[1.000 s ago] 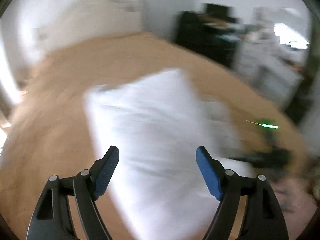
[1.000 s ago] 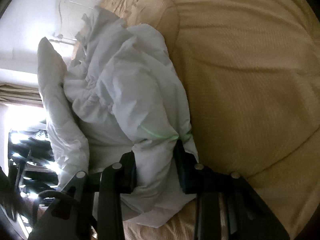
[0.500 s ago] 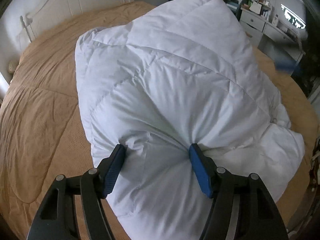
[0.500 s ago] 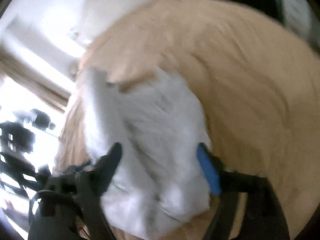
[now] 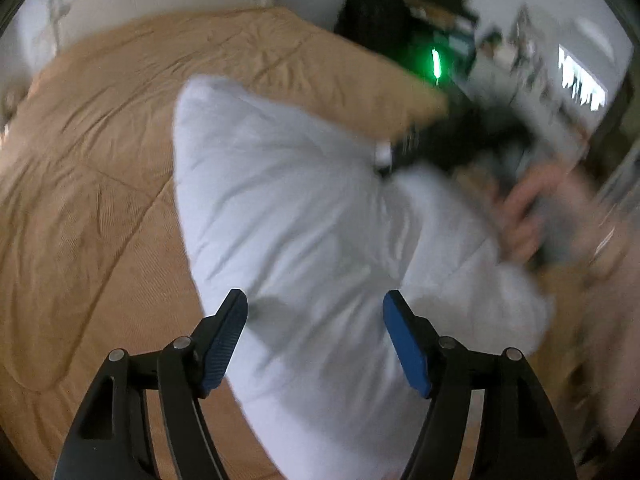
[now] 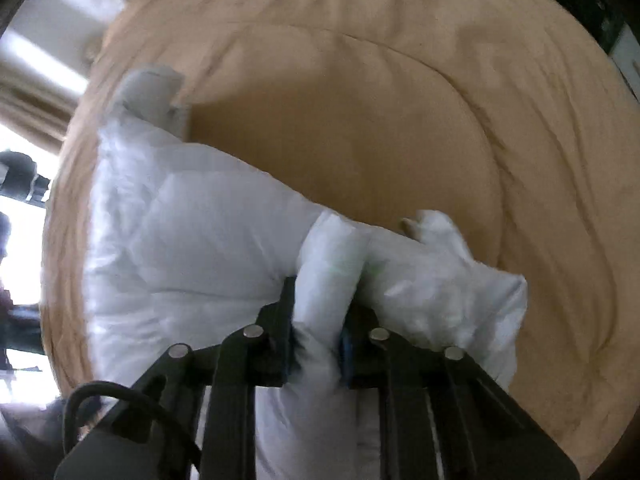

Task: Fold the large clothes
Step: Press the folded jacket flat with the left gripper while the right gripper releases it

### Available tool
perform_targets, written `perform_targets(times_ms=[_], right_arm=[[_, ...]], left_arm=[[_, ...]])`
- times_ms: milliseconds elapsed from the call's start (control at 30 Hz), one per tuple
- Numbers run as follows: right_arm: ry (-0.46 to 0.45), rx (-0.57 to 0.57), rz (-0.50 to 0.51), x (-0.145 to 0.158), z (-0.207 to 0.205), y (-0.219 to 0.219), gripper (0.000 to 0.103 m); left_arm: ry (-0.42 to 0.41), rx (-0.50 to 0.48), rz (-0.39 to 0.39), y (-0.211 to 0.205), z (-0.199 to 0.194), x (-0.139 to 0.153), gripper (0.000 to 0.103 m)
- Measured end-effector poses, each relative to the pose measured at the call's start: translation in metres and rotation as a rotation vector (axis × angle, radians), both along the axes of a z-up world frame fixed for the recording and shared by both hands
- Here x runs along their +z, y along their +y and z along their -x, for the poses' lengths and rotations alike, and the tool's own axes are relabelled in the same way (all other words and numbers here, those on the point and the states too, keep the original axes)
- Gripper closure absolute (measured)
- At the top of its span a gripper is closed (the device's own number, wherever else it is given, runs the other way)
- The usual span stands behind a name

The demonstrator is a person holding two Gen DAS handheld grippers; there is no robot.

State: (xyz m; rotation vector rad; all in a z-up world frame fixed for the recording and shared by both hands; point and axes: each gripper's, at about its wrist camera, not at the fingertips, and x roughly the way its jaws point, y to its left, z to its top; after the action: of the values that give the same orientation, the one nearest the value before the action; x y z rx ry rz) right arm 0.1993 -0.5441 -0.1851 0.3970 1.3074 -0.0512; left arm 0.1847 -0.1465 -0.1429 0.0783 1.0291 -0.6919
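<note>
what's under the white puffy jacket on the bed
The tan bedspread lies under the white puffy jacket and shows all around it. Whatever sits directly beneath the jacket's bulk is covered and cannot be seen.

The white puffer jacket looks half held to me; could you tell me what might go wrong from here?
1. Only the right gripper pinches the white puffer jacket, on one thick bunched fold; the slick padding could slip out.
2. The left gripper is open above the jacket, so the unheld side may sag and lose its shape.
3. Both views are motion-blurred; a fast swing could drag the jacket across the tan bedspread.
</note>
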Motion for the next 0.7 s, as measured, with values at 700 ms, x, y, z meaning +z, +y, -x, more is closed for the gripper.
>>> perform_targets(times_ms=[700], right_arm=[[-0.255,0.083,-0.060,0.076,0.070,0.046,0.067]], left_arm=[[-0.036,-0.066,-0.182,-0.055,0.034,-0.036,0.014]])
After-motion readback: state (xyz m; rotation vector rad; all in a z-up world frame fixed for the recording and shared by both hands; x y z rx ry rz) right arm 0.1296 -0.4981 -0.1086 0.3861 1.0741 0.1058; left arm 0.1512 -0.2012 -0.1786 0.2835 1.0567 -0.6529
